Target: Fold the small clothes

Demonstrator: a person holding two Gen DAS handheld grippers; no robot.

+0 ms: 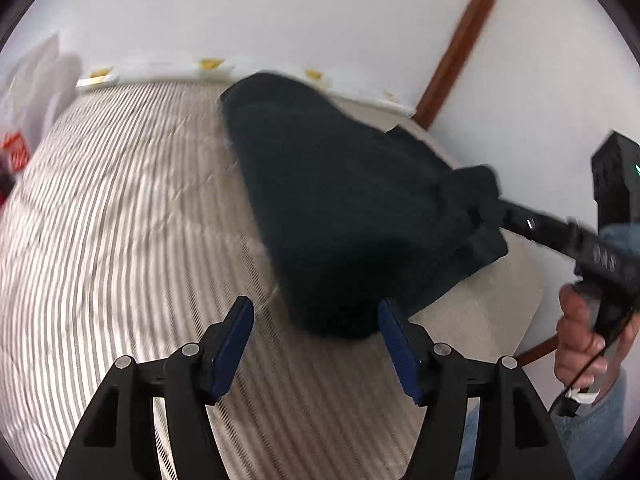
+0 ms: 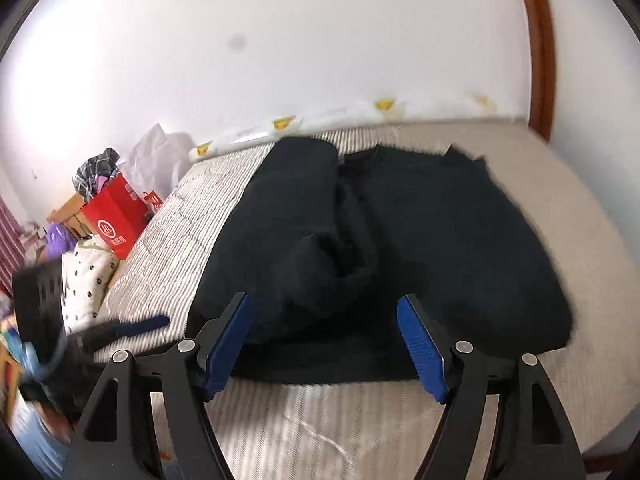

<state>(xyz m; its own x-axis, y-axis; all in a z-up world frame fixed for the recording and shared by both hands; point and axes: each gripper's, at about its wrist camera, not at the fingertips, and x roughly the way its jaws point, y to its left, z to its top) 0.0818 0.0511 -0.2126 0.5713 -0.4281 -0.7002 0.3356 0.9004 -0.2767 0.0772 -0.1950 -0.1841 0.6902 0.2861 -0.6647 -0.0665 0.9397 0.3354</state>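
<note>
The dark garment [image 2: 360, 248] lies on the striped mattress [image 2: 172, 240], with one side folded over into a thick roll along its middle. My right gripper [image 2: 324, 344] is open, and its blue pads [image 2: 420, 348] stand over the near edge of the garment without pressing on it. My left gripper [image 1: 316, 344] is also open; the near end of the garment [image 1: 340, 208] is just in front of its fingers, between them but not held. In the left view I see my right hand [image 1: 580, 340] holding the other tool at the garment's right side.
</note>
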